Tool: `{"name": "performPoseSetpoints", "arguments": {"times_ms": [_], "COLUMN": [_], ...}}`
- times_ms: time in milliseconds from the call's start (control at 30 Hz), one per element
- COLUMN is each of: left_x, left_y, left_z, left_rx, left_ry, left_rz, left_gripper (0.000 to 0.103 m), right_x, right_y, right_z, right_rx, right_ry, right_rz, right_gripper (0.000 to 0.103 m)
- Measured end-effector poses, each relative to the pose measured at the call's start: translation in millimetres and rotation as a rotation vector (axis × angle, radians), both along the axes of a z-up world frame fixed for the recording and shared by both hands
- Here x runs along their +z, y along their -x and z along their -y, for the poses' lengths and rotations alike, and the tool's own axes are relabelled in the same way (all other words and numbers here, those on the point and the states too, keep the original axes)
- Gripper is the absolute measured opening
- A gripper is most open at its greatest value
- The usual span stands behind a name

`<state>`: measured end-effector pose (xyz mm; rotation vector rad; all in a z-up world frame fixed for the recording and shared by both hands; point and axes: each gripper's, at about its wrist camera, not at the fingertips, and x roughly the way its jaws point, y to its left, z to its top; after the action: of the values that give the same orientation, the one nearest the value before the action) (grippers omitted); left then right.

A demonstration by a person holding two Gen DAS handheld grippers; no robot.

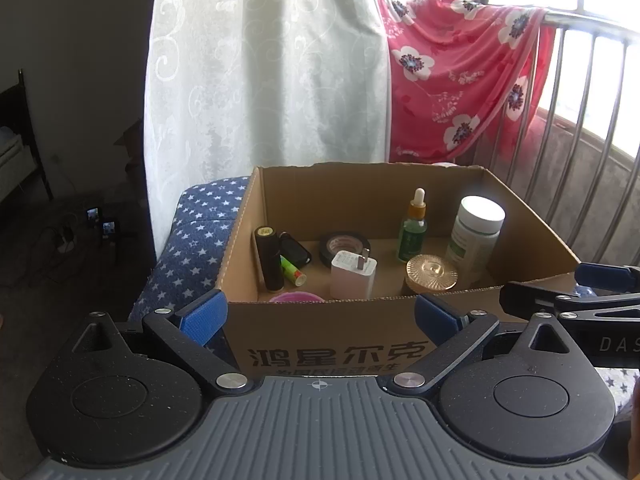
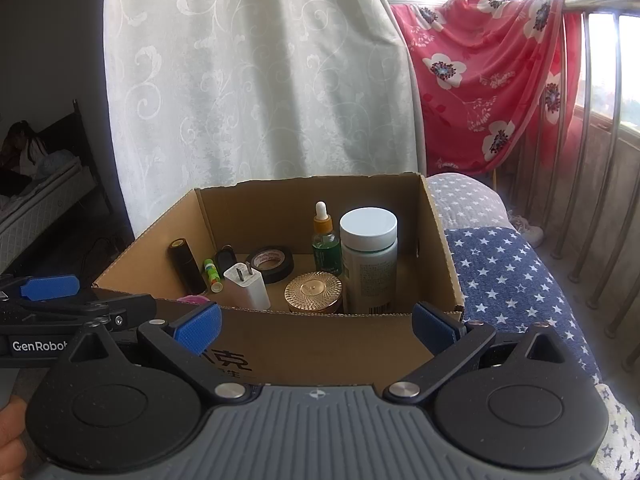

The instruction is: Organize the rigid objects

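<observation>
Left wrist view: both grippers, left gripper point(image 1: 320, 312) and right gripper point(image 2: 316, 320), are being held spread and empty before the cardboard box point(image 1: 320, 340), where the rigid objects are already lying; start or finish cannot be determined.

An open cardboard box point(image 1: 328, 336) at frame centre holds an upright white-capped bottle point(image 1: 476, 236), green dropper bottle point(image 1: 413, 232), gold-lidded jar point(image 1: 431, 274), white charger point(image 1: 353, 274), black tape roll point(image 1: 344, 246), dark tube point(image 1: 269, 258) standing at left, and a green lip balm point(image 1: 292, 270) lying flat.

Open-topped box point(image 1: 360, 332), crowded floor
</observation>
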<state>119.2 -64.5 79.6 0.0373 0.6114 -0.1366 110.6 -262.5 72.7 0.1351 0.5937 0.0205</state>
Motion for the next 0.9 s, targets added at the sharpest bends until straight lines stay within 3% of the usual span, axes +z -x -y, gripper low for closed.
{"name": "performPoseSetpoints", "arguments": {"times_ms": [900], "left_x": [0.5], "left_y": [1.3], "left_z": [0.3], "left_rx": [0.0], "left_ry": [0.001], "left_rz": [0.001], "left_gripper": [0.1], "right_x": [3.0], "right_y": [2.5], "right_z": [0.0], "right_rx": [0.0], "right_ry": [-0.009], "right_rz": [-0.005], "right_gripper": [0.103]}}
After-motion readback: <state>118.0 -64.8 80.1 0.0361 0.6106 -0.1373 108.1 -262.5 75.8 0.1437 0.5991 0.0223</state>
